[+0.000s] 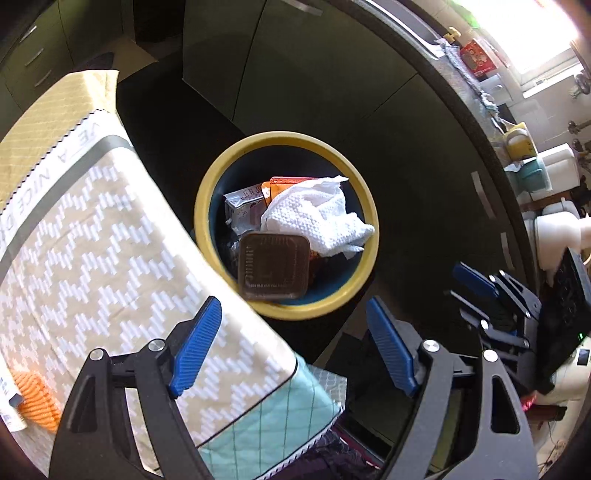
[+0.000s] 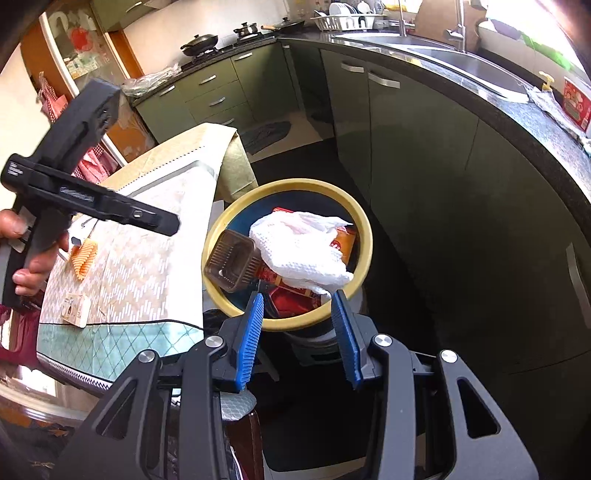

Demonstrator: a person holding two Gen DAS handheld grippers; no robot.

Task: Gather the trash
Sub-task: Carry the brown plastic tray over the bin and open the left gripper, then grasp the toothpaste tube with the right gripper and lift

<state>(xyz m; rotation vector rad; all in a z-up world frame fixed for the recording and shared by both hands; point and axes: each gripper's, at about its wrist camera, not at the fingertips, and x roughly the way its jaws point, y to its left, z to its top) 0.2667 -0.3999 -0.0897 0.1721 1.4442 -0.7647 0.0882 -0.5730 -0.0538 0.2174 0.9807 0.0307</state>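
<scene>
We see the yellow-rimmed bin (image 1: 207, 206) on the dark floor just right of the cloth-covered table (image 1: 92, 258), holding a crumpled paper towel (image 1: 317, 218) and a brown plastic tray (image 1: 273, 264). Our left gripper (image 1: 295, 343) and right gripper (image 2: 299, 332) hang above it, both with jaws apart and empty.

Daylight blows out the upper-right window (image 1: 524, 33); the floor stays dim, and fisheye edges bend and darken.
</scene>
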